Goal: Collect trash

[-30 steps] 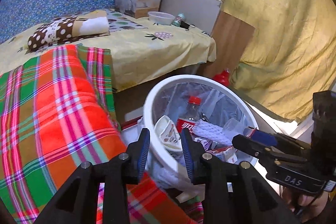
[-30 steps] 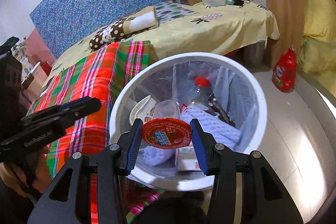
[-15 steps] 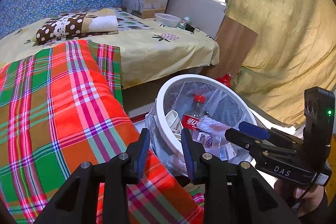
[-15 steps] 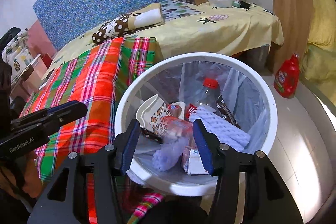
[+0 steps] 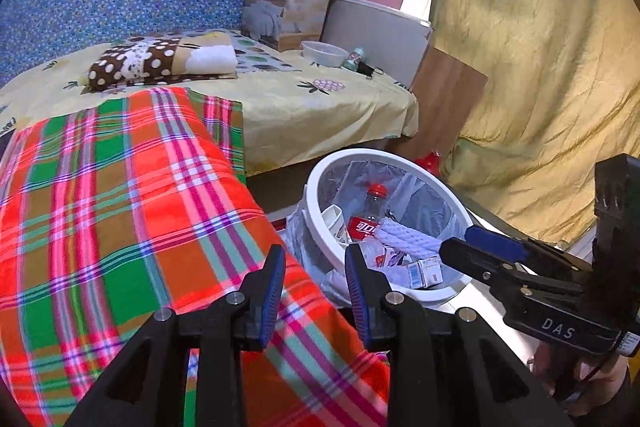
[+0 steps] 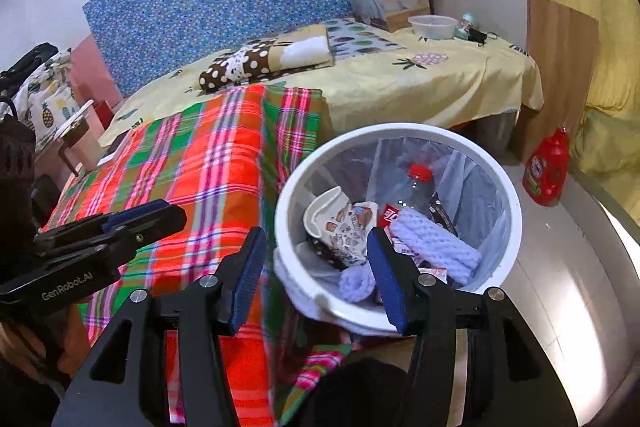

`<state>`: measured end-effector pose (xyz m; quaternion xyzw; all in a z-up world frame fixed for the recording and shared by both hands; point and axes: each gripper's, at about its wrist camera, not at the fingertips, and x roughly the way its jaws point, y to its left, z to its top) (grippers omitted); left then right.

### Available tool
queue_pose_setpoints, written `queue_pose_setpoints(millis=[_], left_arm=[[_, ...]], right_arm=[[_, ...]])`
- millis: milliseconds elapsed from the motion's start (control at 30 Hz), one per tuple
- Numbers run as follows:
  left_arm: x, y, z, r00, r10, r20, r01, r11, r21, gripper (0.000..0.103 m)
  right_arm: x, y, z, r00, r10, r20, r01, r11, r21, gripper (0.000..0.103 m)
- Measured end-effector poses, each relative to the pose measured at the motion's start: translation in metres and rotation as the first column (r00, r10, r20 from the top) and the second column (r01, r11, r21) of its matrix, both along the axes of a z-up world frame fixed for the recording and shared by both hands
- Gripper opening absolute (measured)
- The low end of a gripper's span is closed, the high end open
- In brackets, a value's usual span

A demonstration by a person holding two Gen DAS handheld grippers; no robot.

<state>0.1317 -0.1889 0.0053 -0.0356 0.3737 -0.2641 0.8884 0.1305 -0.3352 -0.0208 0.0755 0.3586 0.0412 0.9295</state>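
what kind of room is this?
Most likely a bedroom: a bed under a yellow fruit-print sheet, a polka-dot pillow on it, and a white round lined trash bin on the floor beside it.

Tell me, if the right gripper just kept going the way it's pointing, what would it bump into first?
Probably the white bin: the right gripper is open and empty, aimed down at the bin's near rim and the paper cup lying inside. Depth is hard to judge.
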Motion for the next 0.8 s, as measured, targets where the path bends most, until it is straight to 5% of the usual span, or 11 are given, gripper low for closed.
queue_pose_setpoints(millis=[800], left_arm=[[-0.073, 0.045, 0.015, 0.994, 0.086, 0.072, -0.088, 0.996, 0.034, 0.031]], right_arm=[[-0.054, 0.042, 0.011, 0.998, 0.019, 0.064, -0.017, 0.999, -0.029, 0.054]])
